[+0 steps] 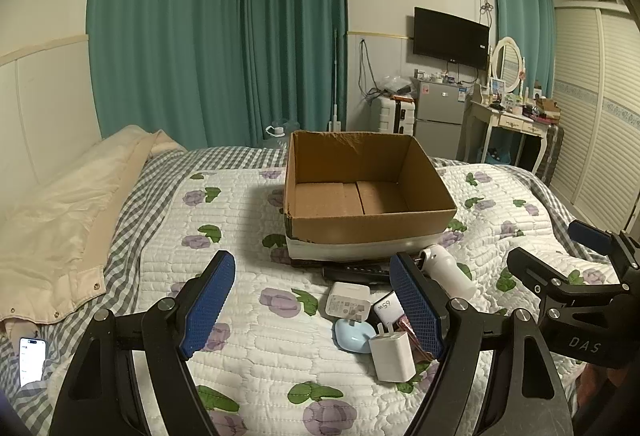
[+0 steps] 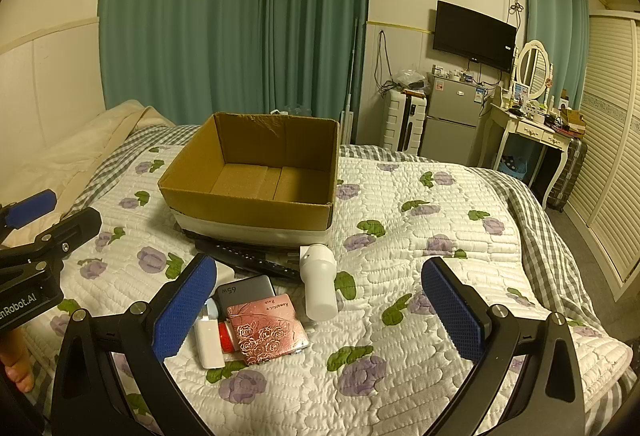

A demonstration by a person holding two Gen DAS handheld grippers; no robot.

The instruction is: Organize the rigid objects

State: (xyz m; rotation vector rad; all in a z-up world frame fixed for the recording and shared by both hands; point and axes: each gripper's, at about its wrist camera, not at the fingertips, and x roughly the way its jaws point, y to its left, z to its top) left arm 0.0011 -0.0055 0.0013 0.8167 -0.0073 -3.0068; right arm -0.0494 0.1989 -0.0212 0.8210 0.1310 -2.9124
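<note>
Bed [image 1: 248, 356] | left hand-held gripper [image 1: 316, 312] hovering, agape, empty | right hand-held gripper [image 2: 320, 312] likewise

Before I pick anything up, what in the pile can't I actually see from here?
- Black remote: far end tucked under the cardboard box, both views.
- Red item: mostly covered by the pink rose case, right wrist view.
- 65W charger: partly behind the left tool finger, left wrist view.

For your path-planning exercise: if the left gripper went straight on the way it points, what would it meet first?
Probably the cardboard box, its near wall. The left gripper, jaws open, seems to pass above the chargers; depth is unclear.
</note>
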